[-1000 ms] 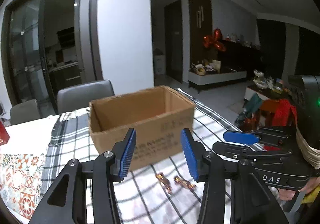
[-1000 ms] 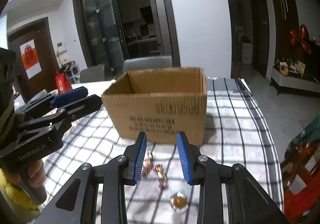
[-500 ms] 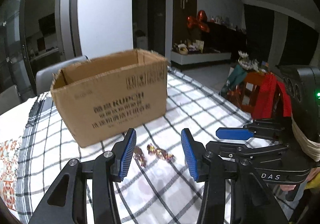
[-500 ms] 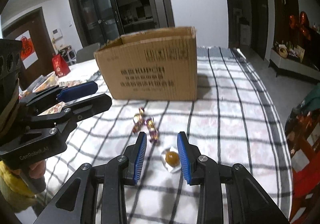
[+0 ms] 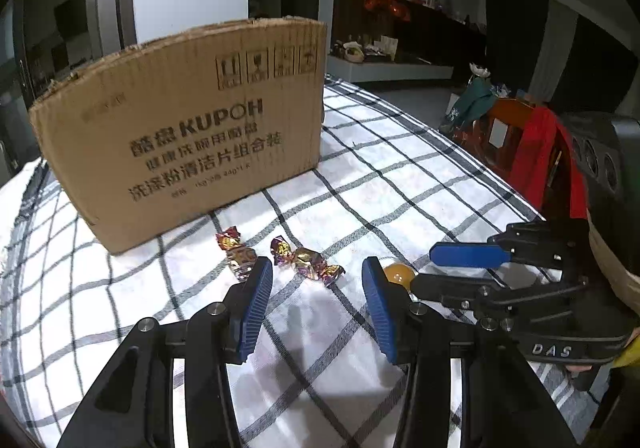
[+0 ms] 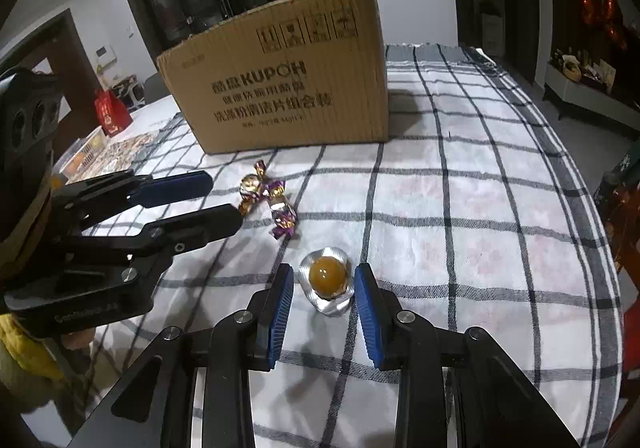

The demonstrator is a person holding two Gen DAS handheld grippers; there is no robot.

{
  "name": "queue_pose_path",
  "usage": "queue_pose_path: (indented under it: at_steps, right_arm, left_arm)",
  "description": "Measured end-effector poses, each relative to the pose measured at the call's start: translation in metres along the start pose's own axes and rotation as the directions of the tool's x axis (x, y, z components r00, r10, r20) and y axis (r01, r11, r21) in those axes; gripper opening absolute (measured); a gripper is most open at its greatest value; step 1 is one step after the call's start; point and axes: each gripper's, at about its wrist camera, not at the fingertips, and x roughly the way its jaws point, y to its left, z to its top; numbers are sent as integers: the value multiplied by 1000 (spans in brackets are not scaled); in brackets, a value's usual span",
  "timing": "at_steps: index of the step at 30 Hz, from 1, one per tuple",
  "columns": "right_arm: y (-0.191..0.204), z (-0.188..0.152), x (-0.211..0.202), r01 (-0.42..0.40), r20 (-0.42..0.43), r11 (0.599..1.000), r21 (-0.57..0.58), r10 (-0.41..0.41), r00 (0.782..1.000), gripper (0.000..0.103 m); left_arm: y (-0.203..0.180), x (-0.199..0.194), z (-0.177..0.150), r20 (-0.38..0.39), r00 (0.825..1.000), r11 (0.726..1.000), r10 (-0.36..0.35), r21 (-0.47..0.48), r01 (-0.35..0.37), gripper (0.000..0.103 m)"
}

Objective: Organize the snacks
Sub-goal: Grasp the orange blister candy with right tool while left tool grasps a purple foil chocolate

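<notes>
A brown cardboard box (image 5: 180,136) (image 6: 288,80) stands on the checked tablecloth. In front of it lie two foil-wrapped candies (image 5: 236,252) (image 5: 306,262), which also show in the right wrist view (image 6: 252,192) (image 6: 282,212). My left gripper (image 5: 316,268) (image 6: 224,200) is open, low over the cloth, with the nearer foil candy just past its fingertips. An orange ball candy in a clear wrapper (image 6: 328,278) (image 5: 398,274) lies between the tips of my right gripper (image 6: 324,274) (image 5: 464,268). That gripper is open, with a small gap on each side of the candy.
The checked tablecloth (image 6: 460,216) runs to the table's right edge, where a chair draped in red cloth (image 5: 536,152) stands. A red bag (image 6: 110,114) and a basket (image 6: 86,152) sit at the far left. A person's hand in a yellow sleeve (image 6: 24,352) holds the left gripper.
Both grippers have come down toward the table and tilted downward. The candies now lie at the fingertips, and the orange candy has come between the right gripper's tips.
</notes>
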Motion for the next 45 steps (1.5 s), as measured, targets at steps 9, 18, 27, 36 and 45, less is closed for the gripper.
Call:
queue_pose_path:
  at_steps: [9,18,27,36,45]
  right_arm:
    - [-5,3,8,-17,-12,1000,15,17,1000,33]
    - [-4,3,20,-23,-33,1000,4,23,999,33]
    - [-3,5,25,-16,-29,1000,-9,15,999,28]
    - [-2,6,16,-4,4,1000,6,4,1000,28]
    - [5,16,-9,3,63,1000,-3,-3,998,28]
  left_arm:
    - [4,22,10,-27,999,998,-44,-56,42,45]
    - [8,44,8,-77,997,996,-30,-84,24,44]
    - [12,55,5,-97,995,995,-8,-104,-2,32]
    - [11,41,6,-73,997,994,6,-111,-14,28]
    - [4,4,11,-14,1000,994,23,-103,-24,28]
